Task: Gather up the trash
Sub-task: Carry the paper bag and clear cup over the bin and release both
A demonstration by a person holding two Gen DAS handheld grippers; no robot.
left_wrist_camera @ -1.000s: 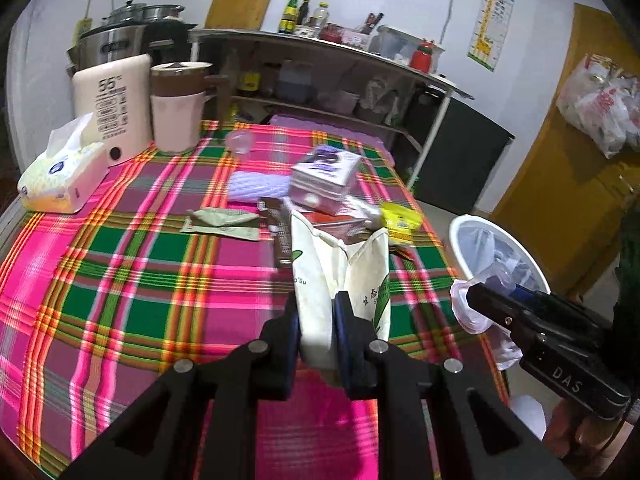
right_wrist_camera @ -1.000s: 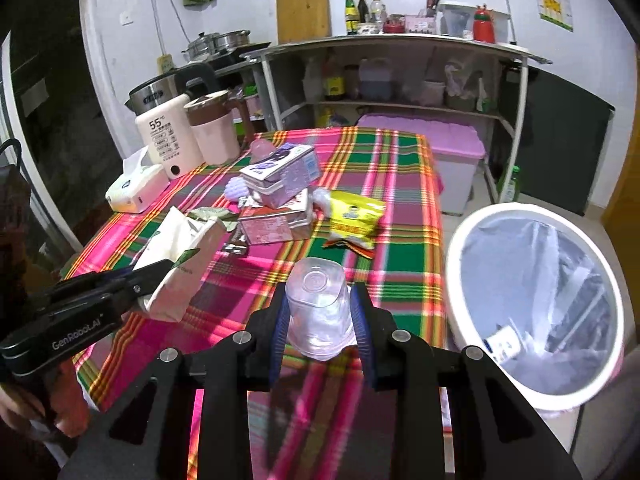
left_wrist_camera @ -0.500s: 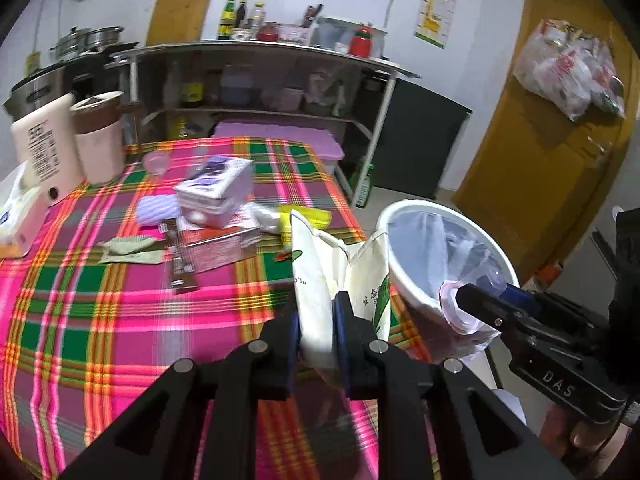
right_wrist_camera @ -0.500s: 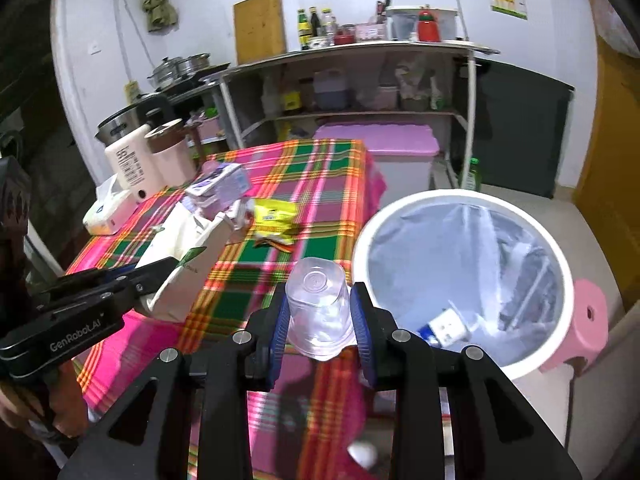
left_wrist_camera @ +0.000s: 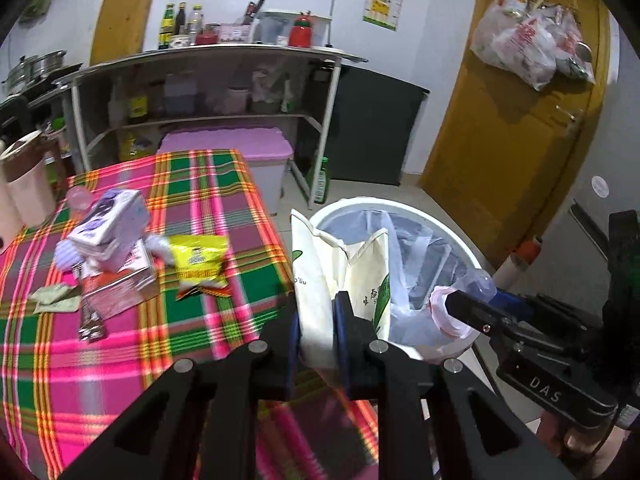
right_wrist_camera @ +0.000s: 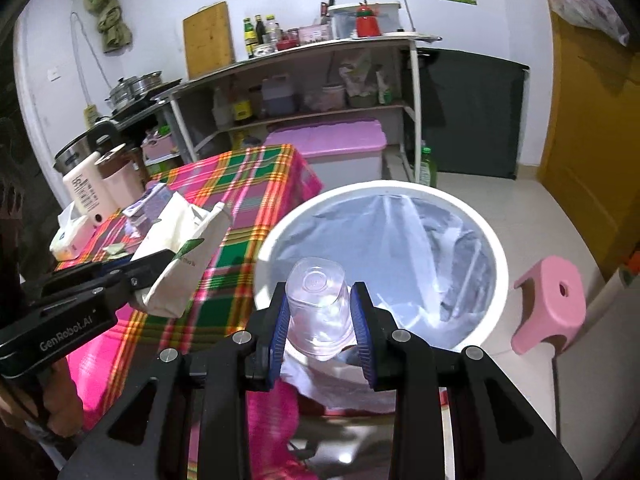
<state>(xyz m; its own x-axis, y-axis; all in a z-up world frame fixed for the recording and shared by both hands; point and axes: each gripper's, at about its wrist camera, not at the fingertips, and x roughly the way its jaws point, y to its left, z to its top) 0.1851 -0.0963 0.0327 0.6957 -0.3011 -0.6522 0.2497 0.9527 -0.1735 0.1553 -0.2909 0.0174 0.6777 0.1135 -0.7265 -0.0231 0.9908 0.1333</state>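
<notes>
pink stool (right_wrist_camera: 550,304) – right view only, yellow packet (left_wrist_camera: 198,260) – left

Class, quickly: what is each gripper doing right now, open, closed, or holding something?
Left gripper: closed on the cream paper bag.
Right gripper: closed on the clear plastic cup, beside the bin.

A home kitchen is showing here: pots (right_wrist_camera: 136,84) are sitting by a cutting board (right_wrist_camera: 208,42), sauce bottles (left_wrist_camera: 182,24) are lining a shelf (left_wrist_camera: 208,54), and a plaid tablecloth (left_wrist_camera: 120,340) is covering the table.
</notes>
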